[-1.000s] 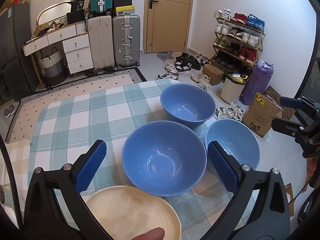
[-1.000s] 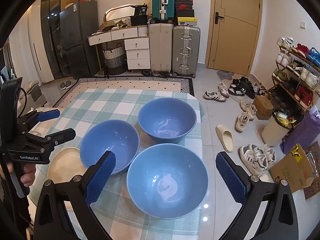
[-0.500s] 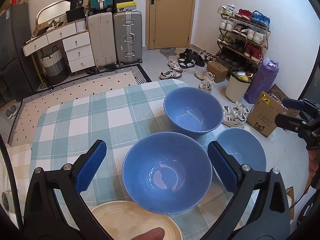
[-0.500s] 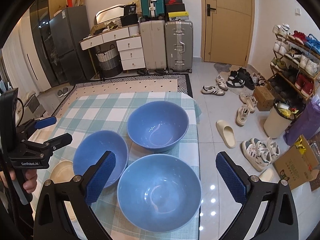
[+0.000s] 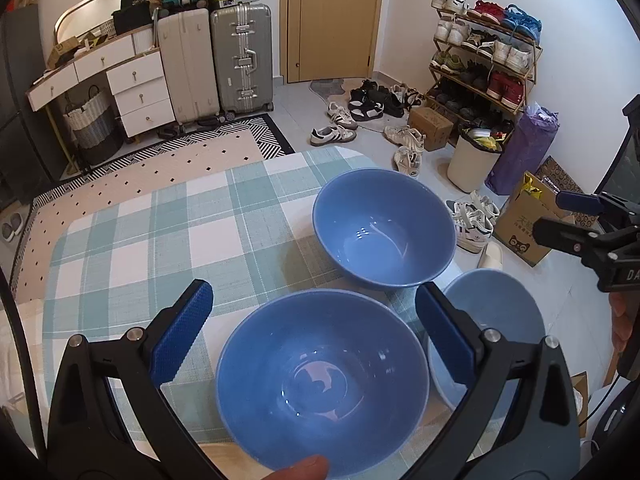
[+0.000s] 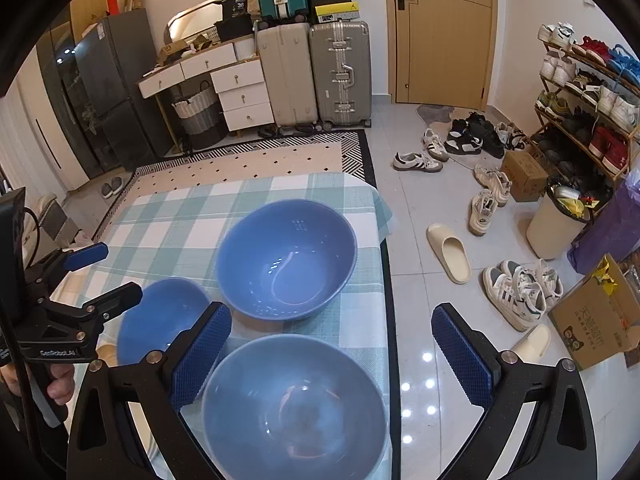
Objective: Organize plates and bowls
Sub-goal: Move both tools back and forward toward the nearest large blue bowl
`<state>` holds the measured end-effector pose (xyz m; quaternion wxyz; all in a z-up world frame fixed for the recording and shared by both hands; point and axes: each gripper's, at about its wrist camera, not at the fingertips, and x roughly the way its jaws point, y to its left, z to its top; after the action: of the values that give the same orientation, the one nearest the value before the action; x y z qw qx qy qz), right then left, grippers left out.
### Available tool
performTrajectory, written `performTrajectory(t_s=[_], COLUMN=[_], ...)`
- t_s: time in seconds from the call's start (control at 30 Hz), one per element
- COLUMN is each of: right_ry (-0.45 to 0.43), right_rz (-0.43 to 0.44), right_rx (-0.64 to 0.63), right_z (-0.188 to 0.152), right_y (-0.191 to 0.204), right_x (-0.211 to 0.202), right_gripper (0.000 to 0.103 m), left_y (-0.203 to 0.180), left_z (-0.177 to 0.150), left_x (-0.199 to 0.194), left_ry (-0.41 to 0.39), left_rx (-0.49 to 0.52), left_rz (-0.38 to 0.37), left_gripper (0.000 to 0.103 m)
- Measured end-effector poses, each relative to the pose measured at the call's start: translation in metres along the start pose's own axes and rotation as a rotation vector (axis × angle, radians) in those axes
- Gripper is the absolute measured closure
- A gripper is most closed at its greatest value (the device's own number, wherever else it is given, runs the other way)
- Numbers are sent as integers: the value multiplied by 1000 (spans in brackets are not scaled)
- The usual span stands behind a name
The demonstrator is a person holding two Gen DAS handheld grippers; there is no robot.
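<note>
Three blue bowls stand close together on a green-and-white checked tablecloth (image 5: 160,240). In the left wrist view my left gripper (image 5: 312,300) is open, its blue pads either side of the nearest bowl (image 5: 320,380) and above it. The far bowl (image 5: 384,232) and the right bowl (image 5: 492,320) lie beyond. In the right wrist view my right gripper (image 6: 331,316) is open over the right bowl (image 6: 296,408), with the far bowl (image 6: 286,258) ahead and the left bowl (image 6: 160,320) beside it. A sliver of a cream plate (image 5: 220,452) shows at the bottom edge.
The table's right edge (image 6: 386,280) drops to a tiled floor strewn with shoes (image 6: 516,288). Beyond are a cardboard box (image 6: 592,332), a shoe rack (image 5: 484,60) and suitcases (image 5: 240,60). The other gripper (image 6: 92,276) is held at the left of the table.
Both grippers have moved closer to the bowls, which now look larger and lower in each view. The cream plate has slid almost out of the left wrist view. Both stay open.
</note>
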<state>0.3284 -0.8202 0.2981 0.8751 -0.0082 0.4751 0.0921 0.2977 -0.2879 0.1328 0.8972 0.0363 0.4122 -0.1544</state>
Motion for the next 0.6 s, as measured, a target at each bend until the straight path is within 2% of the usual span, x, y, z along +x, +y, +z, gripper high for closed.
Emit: performTrajectory(t_s=[0.23,0.6], right_ry=[49,93], right_rz=[0,4], right_rx=[43,85], right_z=[7,16], right_y=[-8,-12], right_x=[42,84], right_gripper=[1,1], left_y=[5,15], left_z=[11,19], left_x=[38,89], left_ry=[23,84], left_rx=[-10,-39], left_rz=[6,8], left_gripper=[2,2])
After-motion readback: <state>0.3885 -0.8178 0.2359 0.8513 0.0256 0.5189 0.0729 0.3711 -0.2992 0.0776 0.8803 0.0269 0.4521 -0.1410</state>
